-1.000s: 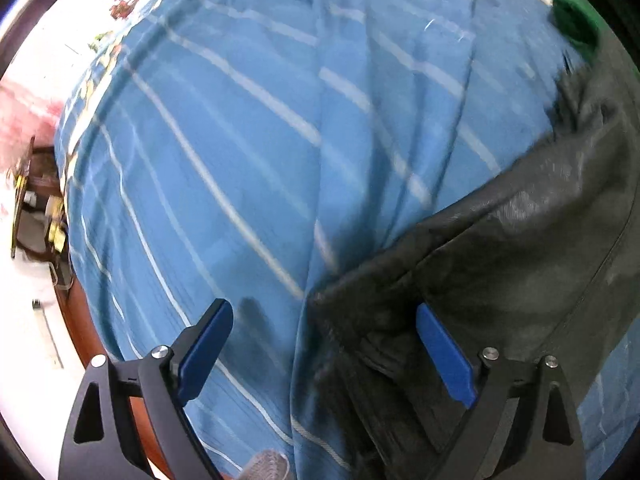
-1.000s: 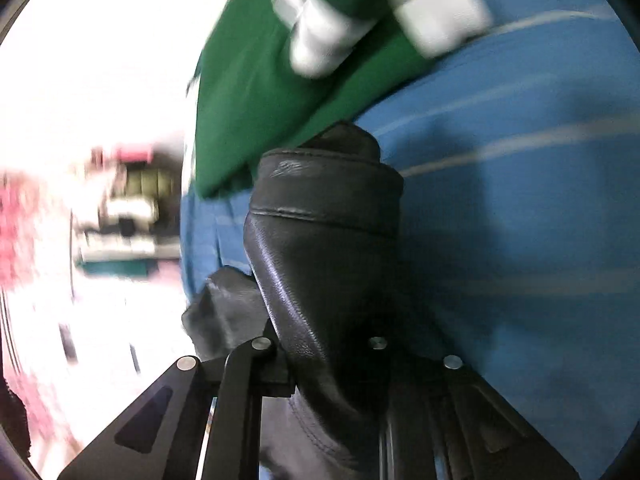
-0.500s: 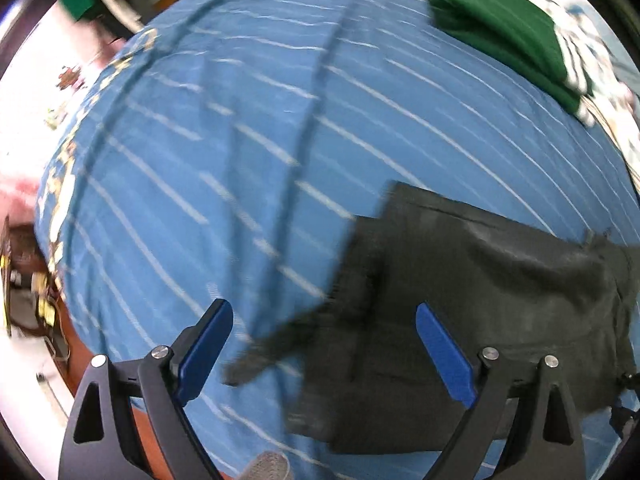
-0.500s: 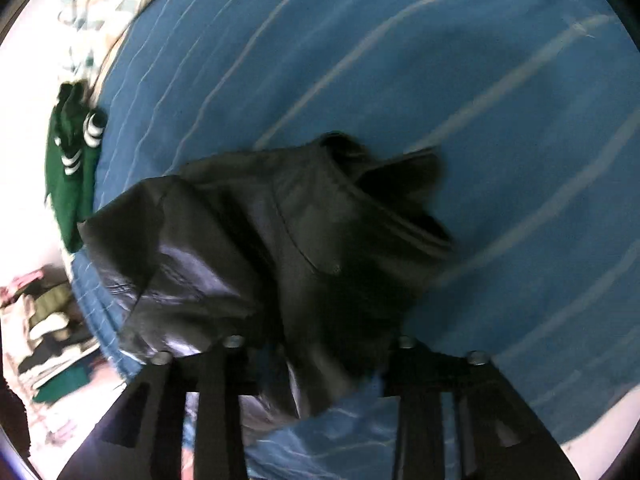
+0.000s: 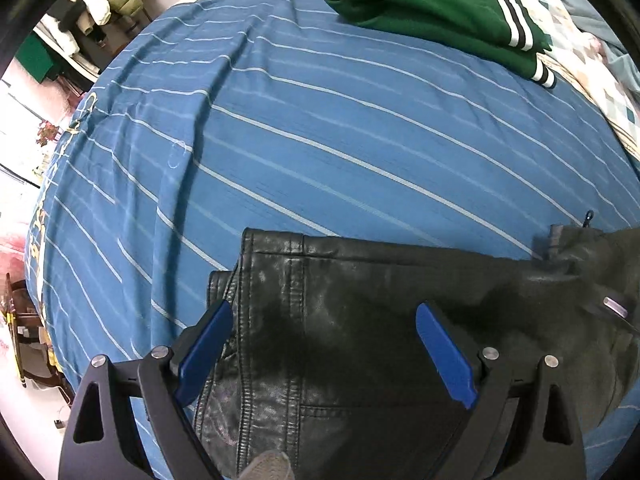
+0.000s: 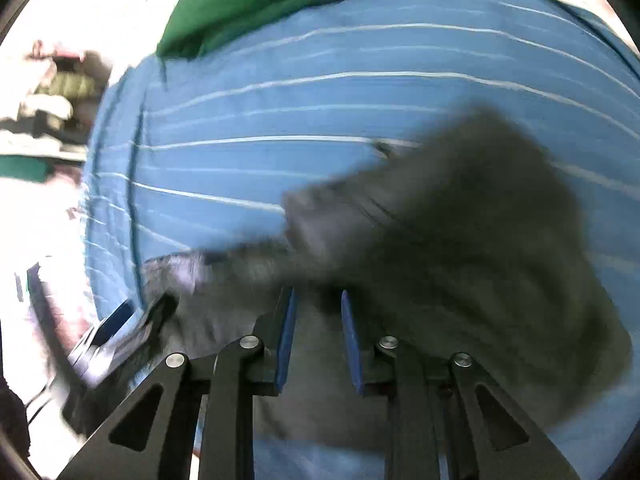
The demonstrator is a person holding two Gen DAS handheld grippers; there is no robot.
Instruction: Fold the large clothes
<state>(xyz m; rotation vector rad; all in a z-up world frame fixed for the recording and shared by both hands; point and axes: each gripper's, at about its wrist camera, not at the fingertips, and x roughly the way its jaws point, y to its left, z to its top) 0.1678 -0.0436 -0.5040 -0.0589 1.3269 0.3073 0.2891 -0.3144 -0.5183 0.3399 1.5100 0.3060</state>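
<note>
The left gripper (image 5: 322, 344) is hanging wide open over the black leather jacket (image 5: 360, 320), its blue pads well apart and holding nothing, the jacket's seamed panel filling the space between them at the bottom of the left wrist view. In the right wrist view, the right gripper (image 6: 318, 332) is showing a narrow gap between its blue pads; the picture is badly smeared, and whether any leather is caught in that gap cannot be told.

The jacket is lying spread across the lower half of the left view on the bed (image 5: 320, 140), which is covered in a blue sheet with thin pale stripes. It is looking like heavy, thick stuff: glossy, creased, with stitched seams and a zipper running down near the lower left. By the look of it, it is going to flop under its own weight yet resist a sharp crease, and the slick surface may slide out of a shallow pinch. A judgement, then: the doubled hem or a stitched edge at the jacket's left corner is offering the surest hold.

Counting: one leather jacket, two grippers, one bed. One folded green garment (image 5: 436, 8) with white-and-black striped cuffs is sitting at the upper right of the left view, well apart from the jacket.
</note>
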